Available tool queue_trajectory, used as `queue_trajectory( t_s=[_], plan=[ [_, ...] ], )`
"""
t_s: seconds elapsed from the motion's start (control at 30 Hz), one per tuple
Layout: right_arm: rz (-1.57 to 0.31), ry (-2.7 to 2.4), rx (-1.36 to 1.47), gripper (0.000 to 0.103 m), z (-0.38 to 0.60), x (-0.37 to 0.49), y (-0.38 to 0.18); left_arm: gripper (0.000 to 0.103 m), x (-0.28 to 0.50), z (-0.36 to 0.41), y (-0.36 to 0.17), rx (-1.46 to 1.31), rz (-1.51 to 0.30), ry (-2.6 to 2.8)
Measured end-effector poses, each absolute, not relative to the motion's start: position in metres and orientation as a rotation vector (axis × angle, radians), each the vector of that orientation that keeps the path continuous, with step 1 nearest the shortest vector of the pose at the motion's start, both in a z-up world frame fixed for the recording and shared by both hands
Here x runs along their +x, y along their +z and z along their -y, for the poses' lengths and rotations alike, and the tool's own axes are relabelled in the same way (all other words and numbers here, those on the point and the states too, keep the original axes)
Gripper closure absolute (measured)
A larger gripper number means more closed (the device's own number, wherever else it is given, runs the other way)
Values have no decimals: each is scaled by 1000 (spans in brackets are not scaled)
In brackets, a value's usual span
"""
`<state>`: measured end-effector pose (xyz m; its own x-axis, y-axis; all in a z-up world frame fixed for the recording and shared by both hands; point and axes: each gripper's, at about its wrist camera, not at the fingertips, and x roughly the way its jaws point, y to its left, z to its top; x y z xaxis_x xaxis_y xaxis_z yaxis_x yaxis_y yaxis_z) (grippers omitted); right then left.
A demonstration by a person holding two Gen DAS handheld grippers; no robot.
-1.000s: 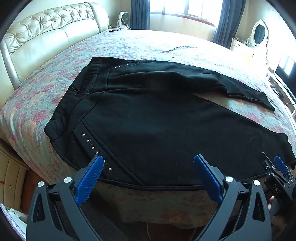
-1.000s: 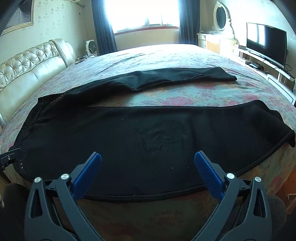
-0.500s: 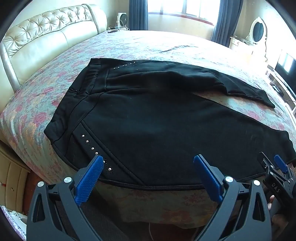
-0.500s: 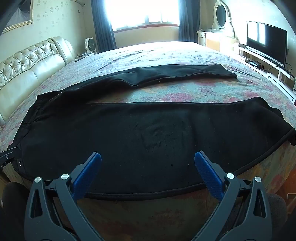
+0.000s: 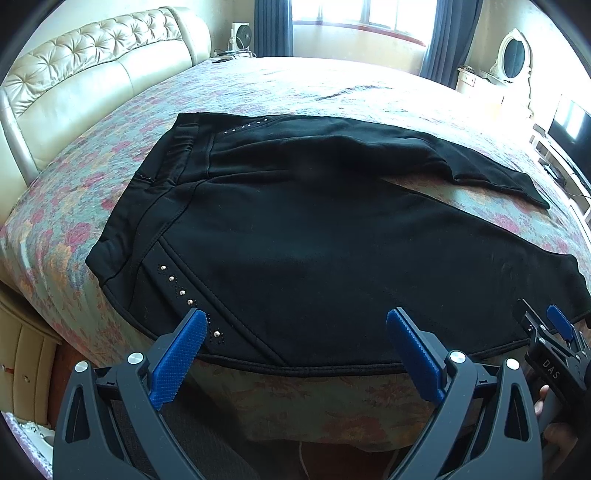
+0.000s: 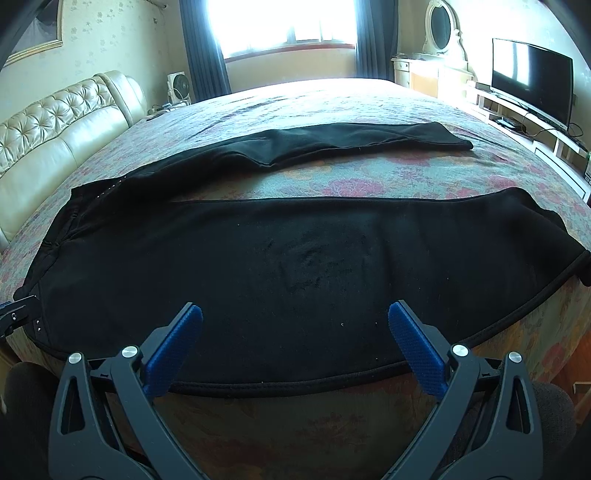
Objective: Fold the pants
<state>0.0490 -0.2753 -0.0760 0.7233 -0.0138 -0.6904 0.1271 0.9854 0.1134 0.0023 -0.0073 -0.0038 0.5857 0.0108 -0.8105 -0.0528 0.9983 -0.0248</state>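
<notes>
Black pants (image 5: pixel 295 229) lie spread flat on the floral bedspread, waistband to the left, both legs running right and splayed apart. A row of metal studs (image 5: pixel 181 291) marks the near hip. My left gripper (image 5: pixel 295 332) is open and empty, hovering over the near hem edge by the hip. My right gripper (image 6: pixel 295 328) is open and empty above the near leg (image 6: pixel 314 266); it also shows at the right edge of the left wrist view (image 5: pixel 550 332). The far leg (image 6: pixel 351 140) lies further back.
The bed (image 5: pixel 92 192) drops off just below the pants' near edge. A cream tufted headboard (image 5: pixel 92 85) stands at the left. A TV (image 6: pixel 532 81) on a low stand and a dresser with an oval mirror (image 6: pixel 441 26) are at the right. A fan (image 6: pixel 179 88) stands by the window.
Both grippers have drifted slightly forward and upward over the pants' near edge. The pants have not moved and both grippers stay open.
</notes>
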Motion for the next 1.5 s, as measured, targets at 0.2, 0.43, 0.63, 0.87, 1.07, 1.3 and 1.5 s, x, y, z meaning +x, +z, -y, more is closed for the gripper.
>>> queue_trajectory(
  t_s=[0.2,0.43,0.63,0.87,1.07,1.3,1.5],
  plan=[
    [-767,-76,158,2,276,50,-78,6,2,7,-5,-50,-945,36],
    [-770,-76,163,2,277,49,-79,6,2,7,-6,-49,-945,36],
    [-775,-75,163,2,277,49,-79,6,2,7,-6,-49,-946,37],
    [-776,-77,164,2,276,49,-79,6,0,8,-6,-44,-934,38],
    [-777,-76,164,2,276,50,-79,6,3,8,-5,-54,-940,-15],
    [-776,-88,166,2,282,56,-76,6,29,-32,-2,-172,-955,-220],
    [-800,-72,170,2,279,74,-74,6,77,-120,22,-340,-893,-262]
  ],
)
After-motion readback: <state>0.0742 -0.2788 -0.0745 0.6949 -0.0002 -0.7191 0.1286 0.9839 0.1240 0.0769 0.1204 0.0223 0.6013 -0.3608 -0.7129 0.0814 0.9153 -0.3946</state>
